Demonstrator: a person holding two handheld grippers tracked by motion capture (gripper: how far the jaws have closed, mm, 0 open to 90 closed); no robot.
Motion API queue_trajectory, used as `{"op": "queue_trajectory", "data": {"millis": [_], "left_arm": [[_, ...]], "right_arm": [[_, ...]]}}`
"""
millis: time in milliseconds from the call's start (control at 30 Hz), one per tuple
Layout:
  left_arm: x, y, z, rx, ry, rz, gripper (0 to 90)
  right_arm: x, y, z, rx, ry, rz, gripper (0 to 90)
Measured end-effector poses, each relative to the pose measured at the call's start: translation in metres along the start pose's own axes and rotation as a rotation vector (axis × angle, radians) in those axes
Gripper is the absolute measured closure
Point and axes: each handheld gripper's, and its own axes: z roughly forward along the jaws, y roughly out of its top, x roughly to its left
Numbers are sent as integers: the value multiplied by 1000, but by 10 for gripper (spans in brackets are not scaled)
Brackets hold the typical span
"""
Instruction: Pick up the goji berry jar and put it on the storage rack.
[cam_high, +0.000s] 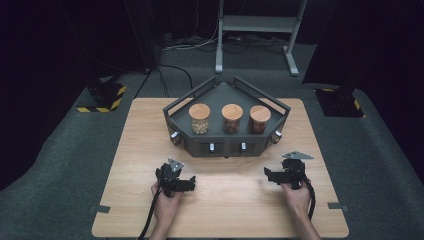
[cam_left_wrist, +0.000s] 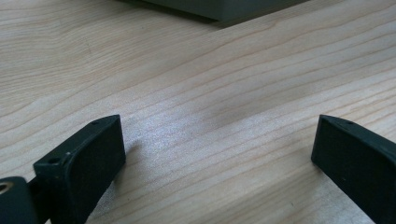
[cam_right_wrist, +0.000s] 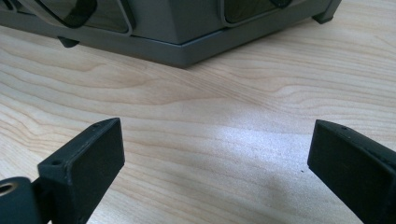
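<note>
Both hand-held grippers, left hand-held gripper and right hand-held gripper, sit low over the wooden tabletop with jaws spread wide and empty, just short of the grey rack holding 3 wood-lidded jars.

Front of counter: bare wood between the left tongs and the right tongs, open to pass.
Middle back: dark tray with raised rails blocks the way.
Inside the tray: three lidded jars in a row, narrow gaps between.
Side strips: bare counter left and right of the tray.
Between each pair of jaws: only wood.
</note>
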Motion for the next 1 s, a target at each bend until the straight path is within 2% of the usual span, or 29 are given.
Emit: {"op": "queue_trajectory", "data": {"millis": [267, 400, 600, 1000], "left_arm": [[0, 0, 0, 0, 1, 0, 27], [0, 0, 0, 0, 1, 0, 27], [0, 0, 0, 0, 2, 0, 27], [0, 0, 0, 0, 1, -3, 25]], "right_arm": [[2, -3, 8, 18, -31, 8, 33], [7, -3, 11, 25, -50, -6, 34], [7, -6, 16, 25, -52, 12, 33], [14, -5, 25, 33, -75, -11, 19]]}}
